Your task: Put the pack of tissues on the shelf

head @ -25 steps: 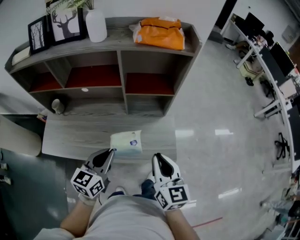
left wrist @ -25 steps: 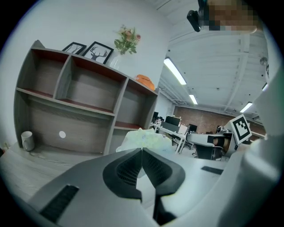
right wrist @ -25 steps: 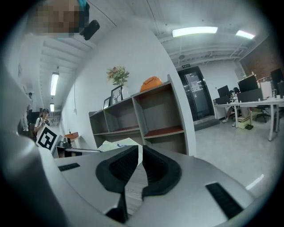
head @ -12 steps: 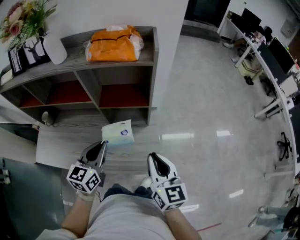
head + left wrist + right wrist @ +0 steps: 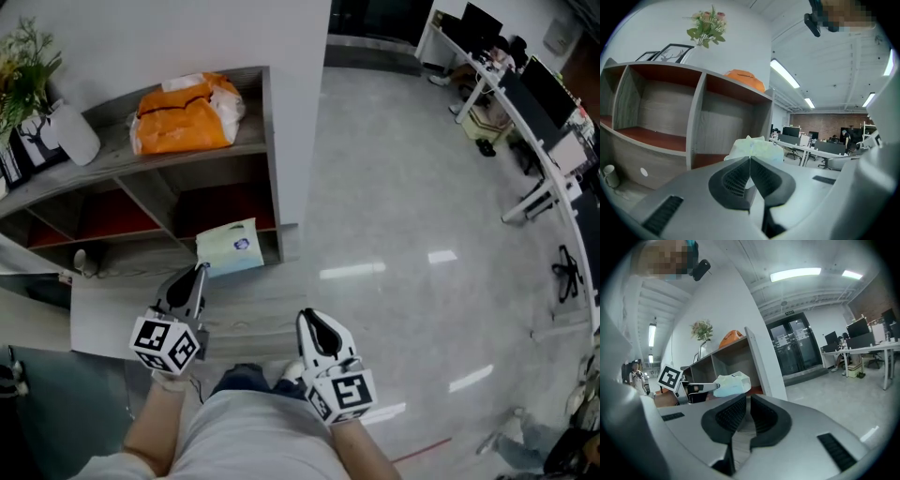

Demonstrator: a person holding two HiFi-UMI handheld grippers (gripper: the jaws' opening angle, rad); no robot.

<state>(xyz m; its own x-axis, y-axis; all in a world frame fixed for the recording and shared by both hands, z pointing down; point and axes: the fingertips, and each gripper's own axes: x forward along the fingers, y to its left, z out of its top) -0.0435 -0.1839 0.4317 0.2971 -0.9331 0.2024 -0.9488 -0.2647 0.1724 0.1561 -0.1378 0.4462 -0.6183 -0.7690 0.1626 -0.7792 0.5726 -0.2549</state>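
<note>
The pack of tissues [image 5: 228, 248], pale green and white, is pinched at its near edge by my left gripper [image 5: 199, 271], which is shut on it. It hangs in front of the lower right compartment of the grey shelf [image 5: 112, 150], whose insides are red. In the left gripper view the pack [image 5: 757, 147] bulges just past the closed jaws. My right gripper [image 5: 314, 323] is shut on nothing, low and to the right, above the floor. The right gripper view shows the pack [image 5: 733, 382] held at the left gripper [image 5: 712, 386], beside the shelf [image 5: 719, 364].
An orange bag [image 5: 183, 112], a white vase [image 5: 75, 134] and picture frames stand on the shelf's top. A low grey bench [image 5: 103, 314] lies in front of the shelf. A white wall corner meets the shelf's right end. Office desks [image 5: 525, 112] line the far right.
The left gripper has carried the pack forward from above the bench to the front of the shelf's lower right compartment. The head view has swung right. The right gripper has barely moved.
</note>
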